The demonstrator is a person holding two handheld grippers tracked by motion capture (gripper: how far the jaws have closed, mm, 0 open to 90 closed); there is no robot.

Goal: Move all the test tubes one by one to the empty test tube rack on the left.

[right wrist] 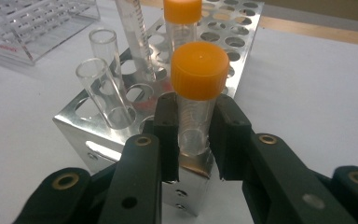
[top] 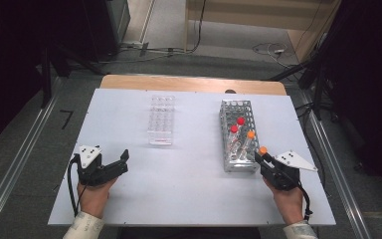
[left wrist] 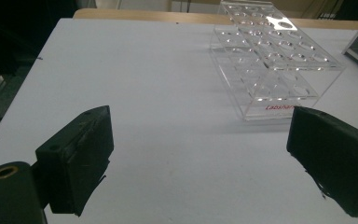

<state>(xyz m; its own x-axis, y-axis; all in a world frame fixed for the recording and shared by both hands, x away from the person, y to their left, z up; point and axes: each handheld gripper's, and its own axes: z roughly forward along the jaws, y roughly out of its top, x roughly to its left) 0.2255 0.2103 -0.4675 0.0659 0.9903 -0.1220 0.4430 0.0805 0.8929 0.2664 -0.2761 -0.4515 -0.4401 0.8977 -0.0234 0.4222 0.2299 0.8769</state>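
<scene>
- Right claw (right wrist: 193,140) clamps an orange-capped tube (right wrist: 196,100) at the steel rack's (right wrist: 121,135) near corner, the grasp step judged done.
- Next: a straight lift clear of its hole, probably toward the clear rack (top: 160,119).
- Left claw (left wrist: 200,158) idles open before that rack, red lettering partly readable: "Labshar".

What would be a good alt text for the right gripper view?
The right gripper has its black jaws shut on a clear plastic tube with an orange screw cap at the near corner of a shiny perforated metal rack. Two uncapped clear tubes stand in the rack to its left, and another orange-capped tube stands behind.
</scene>
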